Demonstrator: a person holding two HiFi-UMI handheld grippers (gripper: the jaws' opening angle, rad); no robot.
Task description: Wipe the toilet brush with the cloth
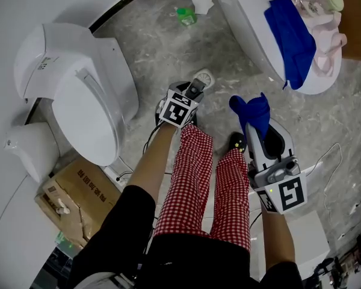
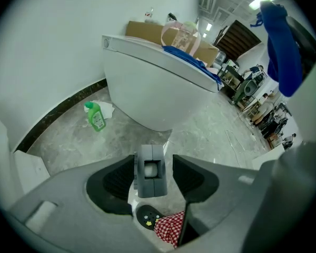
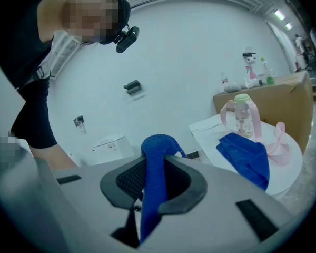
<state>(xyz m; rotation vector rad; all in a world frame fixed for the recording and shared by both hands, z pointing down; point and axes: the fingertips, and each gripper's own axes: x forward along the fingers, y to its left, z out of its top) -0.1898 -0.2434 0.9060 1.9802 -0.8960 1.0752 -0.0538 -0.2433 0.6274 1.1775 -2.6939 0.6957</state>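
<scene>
My left gripper (image 1: 194, 91) is held over the floor in front of my knees, and its jaws are closed on the toilet brush (image 1: 202, 78). In the left gripper view the brush (image 2: 150, 170) shows as a grey block with a white ball in it, tight to the left pad. Raised at the right, my right gripper (image 1: 256, 127) is shut on a blue cloth (image 1: 251, 109). The cloth (image 3: 155, 165) runs up between the pads and bunches above them. Brush and cloth are apart.
A white toilet (image 1: 78, 95) stands at the left with a cardboard box (image 1: 72, 197) below it. At upper right, a white fixture (image 1: 246, 23) carries a second blue cloth (image 1: 292, 32) and a pink-handled bottle (image 1: 317, 2). A green bottle (image 1: 185, 15) lies on the grey floor.
</scene>
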